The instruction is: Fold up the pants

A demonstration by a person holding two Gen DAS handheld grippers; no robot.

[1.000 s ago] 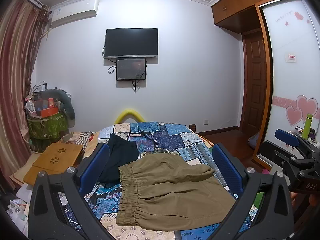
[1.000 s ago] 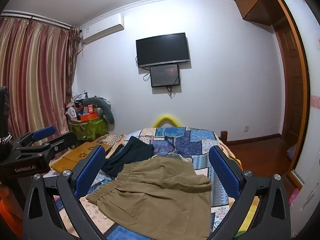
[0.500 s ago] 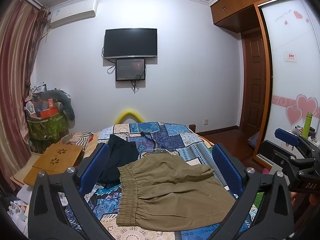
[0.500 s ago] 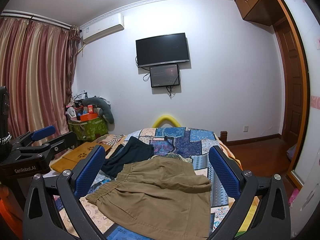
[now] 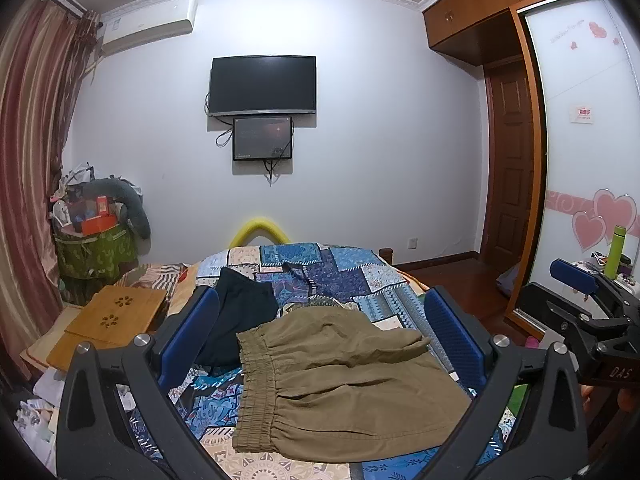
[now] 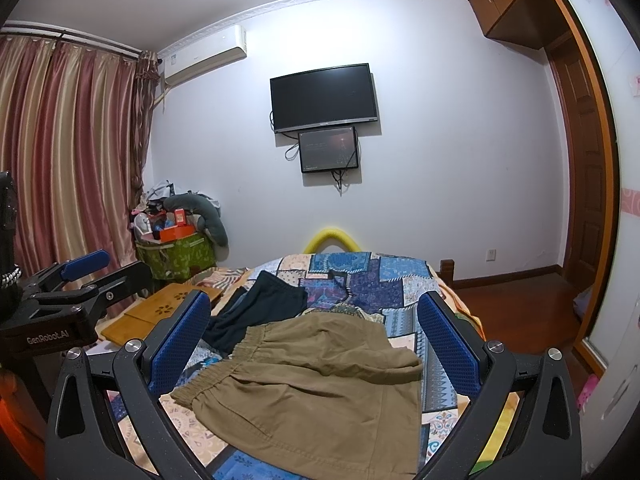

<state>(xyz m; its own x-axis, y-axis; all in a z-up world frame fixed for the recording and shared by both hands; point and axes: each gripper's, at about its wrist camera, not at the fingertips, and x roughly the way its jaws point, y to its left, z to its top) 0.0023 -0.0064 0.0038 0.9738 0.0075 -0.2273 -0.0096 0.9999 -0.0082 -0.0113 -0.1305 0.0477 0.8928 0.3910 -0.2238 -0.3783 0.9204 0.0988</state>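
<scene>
Olive-brown pants [image 5: 344, 384] lie on the patchwork bedspread [image 5: 344, 276], elastic waistband to the left, partly folded with a fold ridge across the top; they also show in the right wrist view [image 6: 320, 396]. My left gripper [image 5: 320, 332] is open and empty, held above the near edge of the pants. My right gripper [image 6: 316, 332] is open and empty too, also above the pants. The right gripper shows at the right edge of the left wrist view [image 5: 580, 312]. The left gripper shows at the left edge of the right wrist view [image 6: 80, 292].
A dark garment [image 5: 236, 320] lies on the bed beyond and left of the pants. A wooden lap tray [image 5: 116, 312] sits at the bed's left. A green basket of clutter [image 5: 96, 248] stands by the curtain. A wardrobe and door [image 5: 516, 184] are at right.
</scene>
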